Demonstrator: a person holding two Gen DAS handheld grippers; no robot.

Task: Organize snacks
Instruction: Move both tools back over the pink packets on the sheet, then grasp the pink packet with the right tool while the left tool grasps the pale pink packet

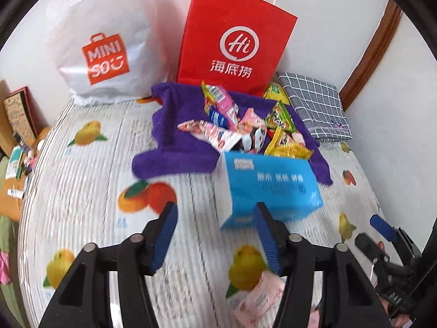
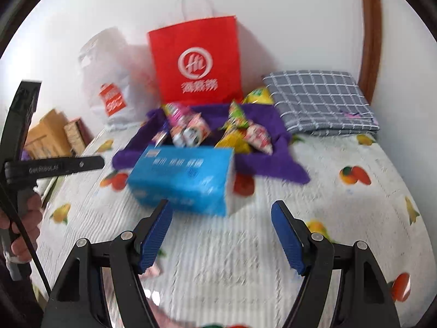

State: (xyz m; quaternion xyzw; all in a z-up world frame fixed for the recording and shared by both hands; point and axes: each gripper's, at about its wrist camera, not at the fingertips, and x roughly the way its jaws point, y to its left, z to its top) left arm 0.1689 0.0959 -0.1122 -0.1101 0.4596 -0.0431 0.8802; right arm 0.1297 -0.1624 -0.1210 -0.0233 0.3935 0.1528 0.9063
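Your left claw [image 1: 215, 232] stands wide open with nothing between its blue pads, hovering over the fruit-print bed cover [image 1: 82, 191]; its right pad sits in front of the near edge of the blue box [image 1: 270, 188], though you cannot tell from this view whether they touch. Your right claw [image 2: 221, 235] is just as wide open and holds nothing, aimed at the same blue box [image 2: 183, 177], which lies on the cover just ahead of the left pad. The snack packets [image 1: 245, 128] are heaped on the purple towel [image 1: 174, 153] directly behind the box; from the right wrist view the snack packets [image 2: 218, 131] spread across the towel [image 2: 273, 164] in two loose clusters. A pink packet [image 1: 262, 298] lies on the cover under your left claw. Behind the towel, a red paper bag [image 1: 235, 38] and a white plastic bag [image 1: 103, 41] lean at the wall, and a folded checked cloth [image 1: 314, 104] lies to the right.
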